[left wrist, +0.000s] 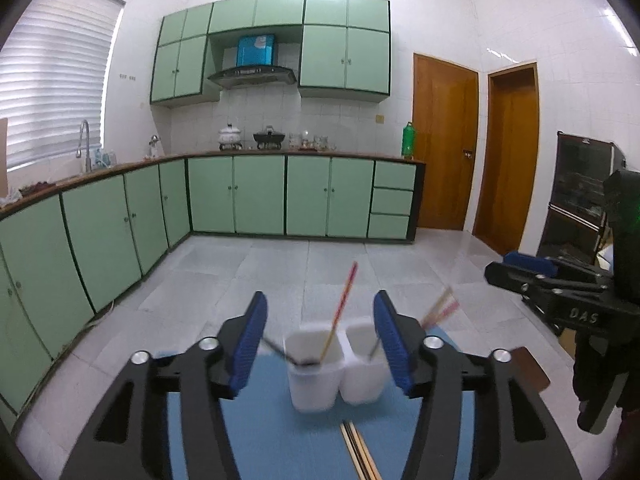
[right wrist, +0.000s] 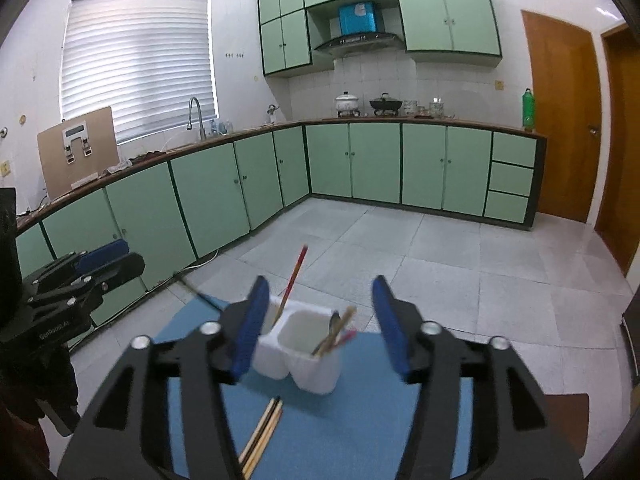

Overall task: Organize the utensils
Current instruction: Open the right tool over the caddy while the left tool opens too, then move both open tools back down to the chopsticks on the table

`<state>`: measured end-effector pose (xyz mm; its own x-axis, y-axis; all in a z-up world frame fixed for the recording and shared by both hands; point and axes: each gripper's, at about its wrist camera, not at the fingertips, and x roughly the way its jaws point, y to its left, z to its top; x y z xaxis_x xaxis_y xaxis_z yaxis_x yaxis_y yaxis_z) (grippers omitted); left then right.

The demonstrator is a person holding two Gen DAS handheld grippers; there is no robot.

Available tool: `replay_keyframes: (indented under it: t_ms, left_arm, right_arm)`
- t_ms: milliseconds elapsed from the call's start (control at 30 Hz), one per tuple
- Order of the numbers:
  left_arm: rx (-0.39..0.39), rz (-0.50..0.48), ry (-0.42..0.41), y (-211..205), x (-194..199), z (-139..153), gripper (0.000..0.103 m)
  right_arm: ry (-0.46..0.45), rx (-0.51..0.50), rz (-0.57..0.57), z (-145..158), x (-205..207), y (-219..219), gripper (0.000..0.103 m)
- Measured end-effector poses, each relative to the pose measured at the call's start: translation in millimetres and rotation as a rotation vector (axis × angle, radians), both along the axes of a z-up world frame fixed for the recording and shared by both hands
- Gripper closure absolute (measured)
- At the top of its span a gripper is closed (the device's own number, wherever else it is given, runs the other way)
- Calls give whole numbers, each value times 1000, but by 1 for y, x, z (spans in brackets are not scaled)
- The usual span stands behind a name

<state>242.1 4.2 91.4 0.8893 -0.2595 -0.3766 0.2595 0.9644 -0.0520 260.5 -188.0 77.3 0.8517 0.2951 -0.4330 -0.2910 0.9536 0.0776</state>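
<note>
A white two-cup utensil holder point(left wrist: 316, 376) point(right wrist: 304, 356) stands on a blue mat point(left wrist: 280, 440) point(right wrist: 360, 408). The left cup holds a red chopstick point(left wrist: 342, 308) point(right wrist: 293, 280) and a dark utensil; the right cup holds chopsticks and a spoon point(right wrist: 334, 330). Loose wooden chopsticks point(left wrist: 360, 452) point(right wrist: 262, 436) lie on the mat in front of the holder. My left gripper point(left wrist: 320, 344) is open and empty, above the mat, facing the holder. My right gripper point(right wrist: 318, 328) is open and empty, also facing the holder. Each gripper shows at the edge of the other's view.
The mat lies on a brown table point(right wrist: 568, 412) with its far edge just behind the holder. Beyond is a tiled floor point(right wrist: 400, 248), green cabinets point(left wrist: 256, 196) and wooden doors point(left wrist: 444, 144).
</note>
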Motion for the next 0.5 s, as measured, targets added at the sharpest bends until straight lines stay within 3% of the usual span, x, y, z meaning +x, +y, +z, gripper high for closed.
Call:
replay_keyframes:
  t_ms: [167, 300, 500]
  left_arm:
    - [-11, 6, 93, 5, -36, -40, 30]
    - [1, 23, 161, 7, -60, -76, 28]
    - [46, 51, 290, 7, -88, -135, 26]
  right_arm:
    - [41, 5, -15, -36, -43, -2, 18]
    - [104, 2, -30, -70, -68, 3, 13]
    - [199, -8, -57, -122, -98, 21, 13]
